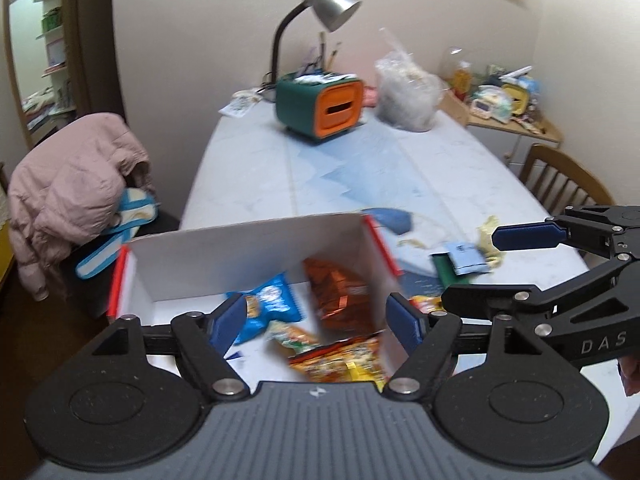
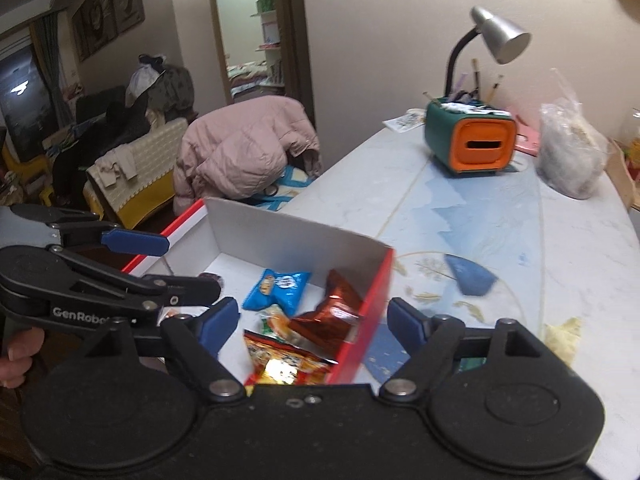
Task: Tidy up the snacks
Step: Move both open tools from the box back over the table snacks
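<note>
A box (image 1: 248, 246) (image 2: 374, 300), white inside and red outside, stands open-topped on the table's near end. Inside lie a blue packet (image 1: 276, 304) (image 2: 276, 286), a shiny orange-brown packet (image 1: 340, 296) (image 2: 334, 310) and a colourful red-yellow packet (image 1: 340, 364) (image 2: 284, 360). My left gripper (image 1: 318, 322) (image 2: 192, 266) hovers open above the box with nothing between its blue pads. My right gripper (image 2: 312, 320) (image 1: 470, 269) is open too, over the box's right wall and holding nothing. On the table right of the box lie a green packet (image 1: 446, 274) and a light blue packet (image 1: 466, 258).
A green and orange desk organizer (image 1: 320, 106) (image 2: 470, 144) with a silver lamp (image 1: 330, 6), and a filled plastic bag (image 1: 408, 92) stand at the table's far end. A pink jacket (image 1: 72, 180) hangs on a chair at left. A wooden chair (image 1: 560, 178) is at right.
</note>
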`<state>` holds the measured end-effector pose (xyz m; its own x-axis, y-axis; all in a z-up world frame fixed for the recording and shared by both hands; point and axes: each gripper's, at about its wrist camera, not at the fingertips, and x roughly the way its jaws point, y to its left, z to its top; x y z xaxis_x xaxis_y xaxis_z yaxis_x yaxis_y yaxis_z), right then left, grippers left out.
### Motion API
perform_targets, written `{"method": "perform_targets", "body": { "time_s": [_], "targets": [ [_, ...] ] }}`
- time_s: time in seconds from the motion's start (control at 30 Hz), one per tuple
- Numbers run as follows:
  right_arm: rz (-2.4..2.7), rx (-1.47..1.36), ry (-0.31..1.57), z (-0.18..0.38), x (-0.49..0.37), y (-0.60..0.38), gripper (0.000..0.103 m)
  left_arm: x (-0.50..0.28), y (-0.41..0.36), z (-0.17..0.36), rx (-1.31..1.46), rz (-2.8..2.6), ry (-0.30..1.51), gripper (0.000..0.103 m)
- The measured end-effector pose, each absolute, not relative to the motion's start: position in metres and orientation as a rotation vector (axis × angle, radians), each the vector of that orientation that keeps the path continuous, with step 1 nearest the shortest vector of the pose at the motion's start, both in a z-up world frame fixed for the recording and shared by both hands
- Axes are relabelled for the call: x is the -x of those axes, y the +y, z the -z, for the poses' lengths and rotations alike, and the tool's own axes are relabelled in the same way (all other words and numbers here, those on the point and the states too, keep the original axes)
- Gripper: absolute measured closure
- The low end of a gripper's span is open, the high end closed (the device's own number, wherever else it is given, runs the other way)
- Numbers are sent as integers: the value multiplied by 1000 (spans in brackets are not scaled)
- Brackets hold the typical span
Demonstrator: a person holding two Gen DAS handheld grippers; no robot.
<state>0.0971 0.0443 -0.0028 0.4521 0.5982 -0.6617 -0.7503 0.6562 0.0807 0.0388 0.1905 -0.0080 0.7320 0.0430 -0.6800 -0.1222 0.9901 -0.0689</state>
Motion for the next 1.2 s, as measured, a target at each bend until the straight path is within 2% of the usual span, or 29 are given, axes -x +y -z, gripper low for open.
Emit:
{"method": "perform_targets", "body": {
  "time_s": [0.17, 0.27, 0.3, 0.33, 0.37, 1.2],
  "targets": [
    [-827, 208, 695, -2, -102, 11, 13, -43, 165, 5, 117, -58, 726, 26],
    [-830, 191, 685, -4, -105, -10, 12, -44, 147, 5, 103, -59, 708, 21],
    [-831, 186, 682, -4, -107, -16, 9, -46, 141, 6, 102, -58, 705, 20],
    [-829, 182, 681, -4, -109, -22, 1, -47, 135, 6, 107, -58, 707, 20],
    [-827, 174, 674, -4, -110, -28, 0, -49, 129, 8, 113, -59, 711, 20],
    [-757, 206, 744, 47, -204, -166, 0, -117, 4, 72, 162, -303, 773, 20]
  ]
}}
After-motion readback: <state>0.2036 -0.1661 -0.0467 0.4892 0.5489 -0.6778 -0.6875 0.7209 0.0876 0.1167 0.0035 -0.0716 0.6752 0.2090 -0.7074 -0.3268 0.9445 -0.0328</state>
